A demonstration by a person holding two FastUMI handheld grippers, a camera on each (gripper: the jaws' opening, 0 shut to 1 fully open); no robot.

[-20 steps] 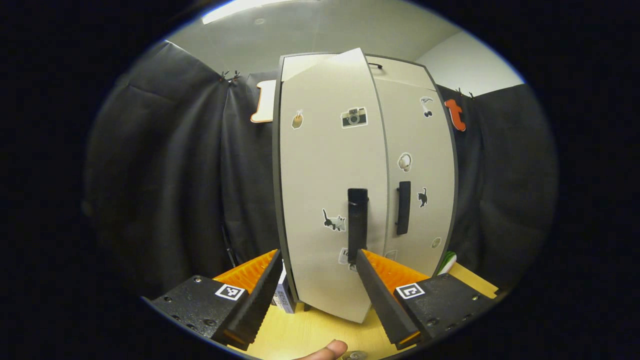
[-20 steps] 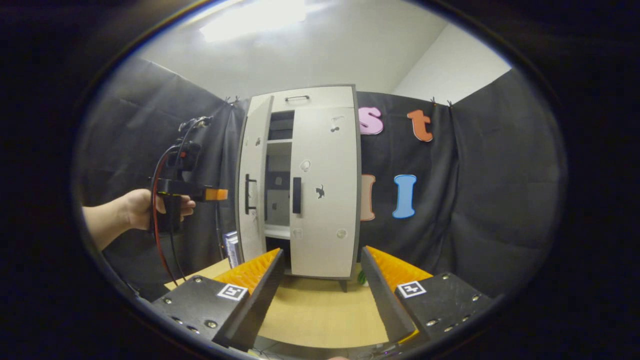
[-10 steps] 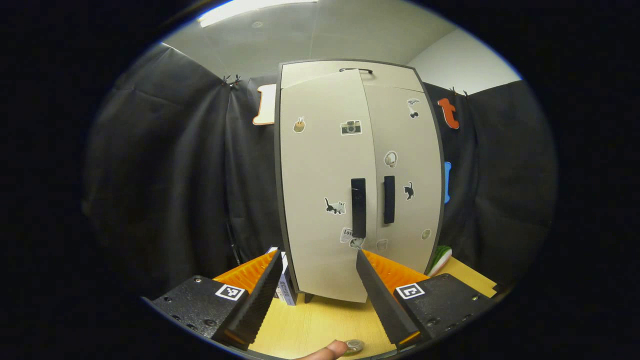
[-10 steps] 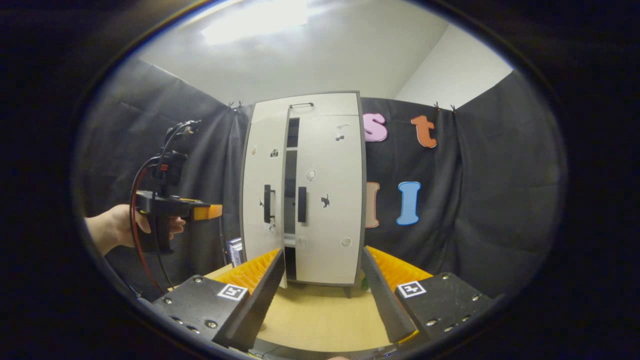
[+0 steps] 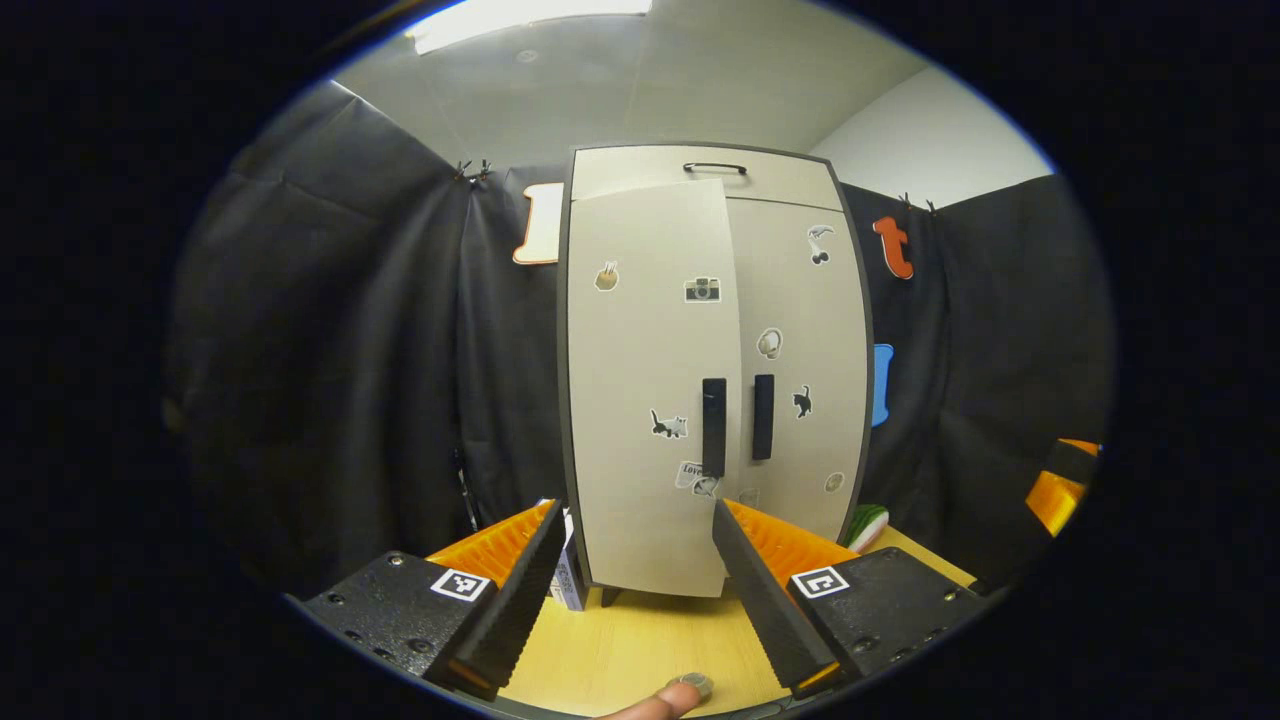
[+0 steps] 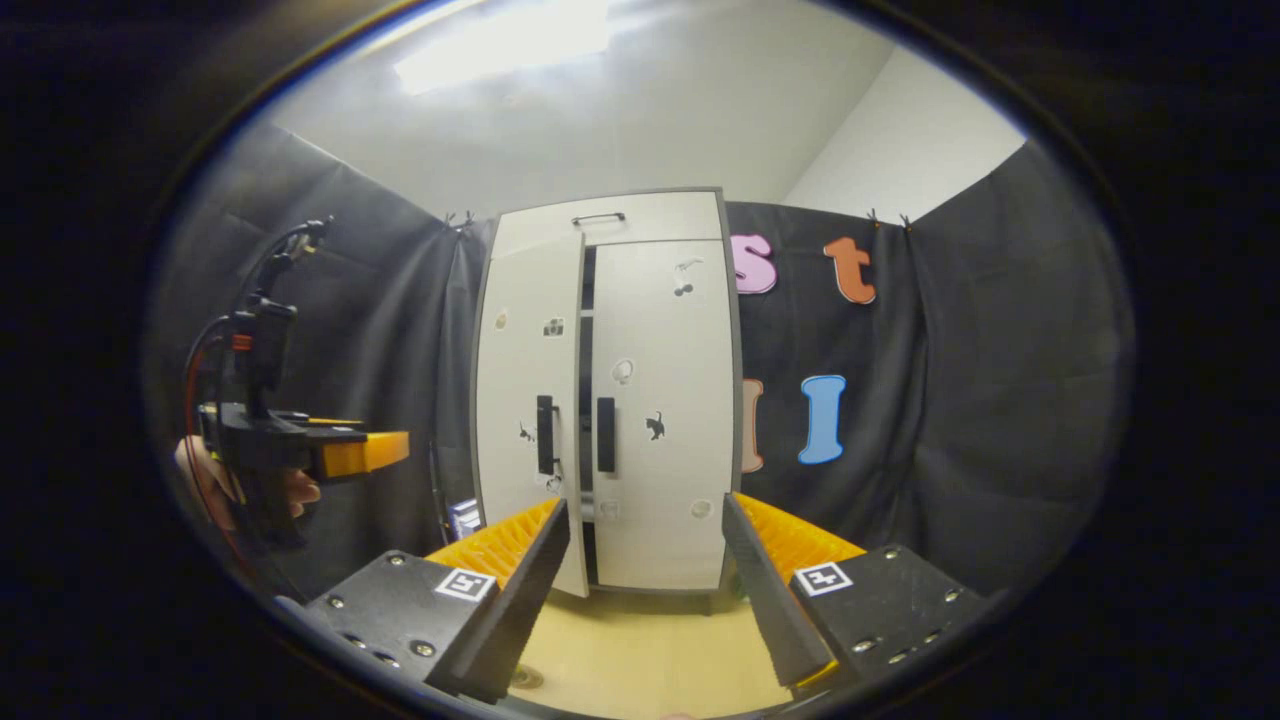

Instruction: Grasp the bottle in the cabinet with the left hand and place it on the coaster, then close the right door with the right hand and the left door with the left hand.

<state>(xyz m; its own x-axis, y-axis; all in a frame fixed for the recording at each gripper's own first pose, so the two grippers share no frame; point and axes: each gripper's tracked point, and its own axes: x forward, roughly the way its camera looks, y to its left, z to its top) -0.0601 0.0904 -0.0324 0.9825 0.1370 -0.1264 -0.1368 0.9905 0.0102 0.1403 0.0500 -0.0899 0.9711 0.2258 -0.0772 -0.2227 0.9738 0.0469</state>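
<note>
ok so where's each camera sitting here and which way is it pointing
Left gripper view: rides on the left gripper, facing the cabinet front square on; its own open fingers and a fingertip show at the bottom.
Right gripper view: rides on the right gripper, farther back, facing the cabinet from its right side; its own open fingers show, plus the left gripper and the hand holding it.
Shared: the cabinet, its left door slightly ajar, and the wooden table.

My light wood table (image 5: 640, 645) carries the white cabinet (image 5: 650, 540), a small box (image 5: 570, 580) beside it, a green-striped thing (image 5: 866, 523) right.
</note>
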